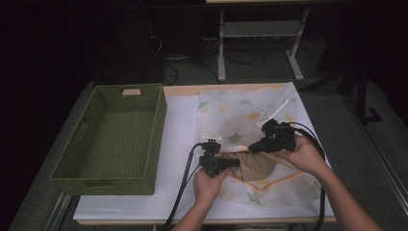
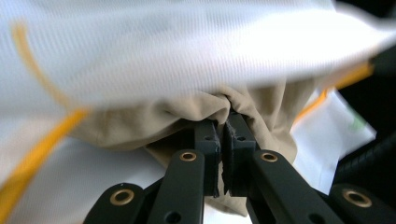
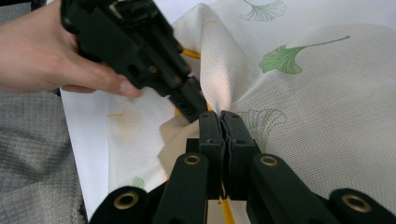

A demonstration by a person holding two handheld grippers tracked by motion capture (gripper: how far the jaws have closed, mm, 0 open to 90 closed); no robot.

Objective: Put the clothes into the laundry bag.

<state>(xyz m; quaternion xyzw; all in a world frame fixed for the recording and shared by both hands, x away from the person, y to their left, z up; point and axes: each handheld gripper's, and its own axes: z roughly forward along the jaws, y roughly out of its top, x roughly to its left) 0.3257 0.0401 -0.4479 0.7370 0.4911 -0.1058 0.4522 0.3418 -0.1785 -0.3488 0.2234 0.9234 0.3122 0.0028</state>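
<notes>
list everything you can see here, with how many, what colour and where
basket: 1, green, table's left side
cover: 1, white with green leaves and orange piping, table's right half
cushion: 1, tan, poking out of the cover's near edge
table: 1, white top
frame: 1, white, on the floor beyond
left tool: 1, black, shut on cushion
right tool: 1, black, shut on cover
hands: 2, holding the tools

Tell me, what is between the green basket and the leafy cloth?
Just a bare strip of white table cover separates the green basket from the leafy cloth, seen in the high view.
</notes>
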